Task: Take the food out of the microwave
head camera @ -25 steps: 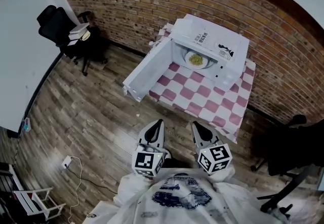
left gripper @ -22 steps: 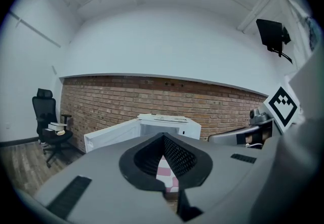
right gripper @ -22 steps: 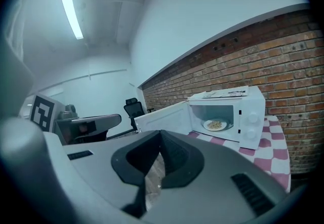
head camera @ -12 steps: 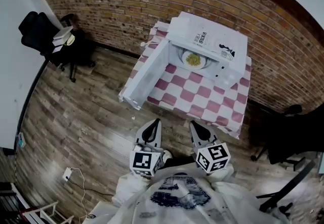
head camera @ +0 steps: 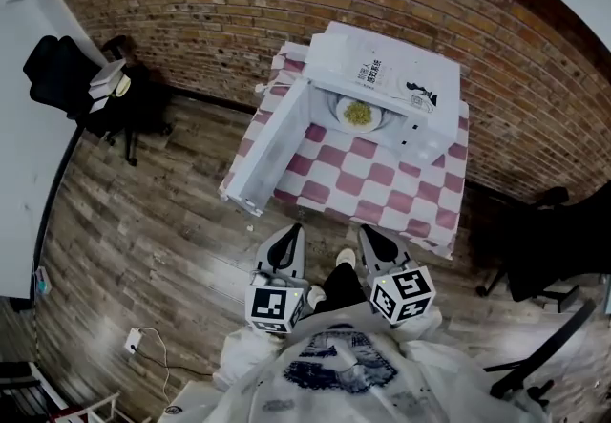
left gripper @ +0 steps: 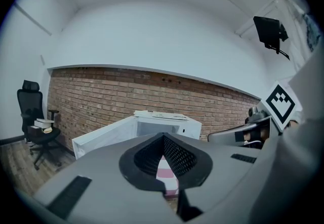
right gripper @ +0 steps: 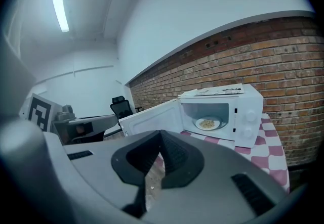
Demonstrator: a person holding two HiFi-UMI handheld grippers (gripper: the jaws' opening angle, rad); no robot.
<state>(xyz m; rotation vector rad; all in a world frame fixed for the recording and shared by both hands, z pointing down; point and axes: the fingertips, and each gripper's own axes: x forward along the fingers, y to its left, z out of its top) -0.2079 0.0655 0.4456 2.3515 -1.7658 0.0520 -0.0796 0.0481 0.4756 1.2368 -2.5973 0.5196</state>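
A white microwave [head camera: 387, 77] stands on a table with a pink-and-white checked cloth [head camera: 358, 178], its door [head camera: 267, 149] swung wide open to the left. Inside sits a white plate of yellowish food [head camera: 357, 113], also visible in the right gripper view as the plate [right gripper: 208, 124]. My left gripper [head camera: 286, 242] and right gripper [head camera: 374, 242] are held close to my body, well short of the table, both shut with nothing between the jaws. In the left gripper view the microwave [left gripper: 167, 124] shows beyond the shut left gripper [left gripper: 163, 139]; the right gripper [right gripper: 161, 136] is shut too.
A brick wall [head camera: 220, 1] runs behind the table. A black office chair [head camera: 81, 77] with items on it stands at the left; another dark chair [head camera: 549, 264] is at the right. Wooden floor [head camera: 143, 221] lies between me and the table. A white cable lies on the floor [head camera: 148, 345].
The view has shifted: the table and microwave now sit slightly nearer and more centred. Both grippers stay shut at the same spot in front of my body.
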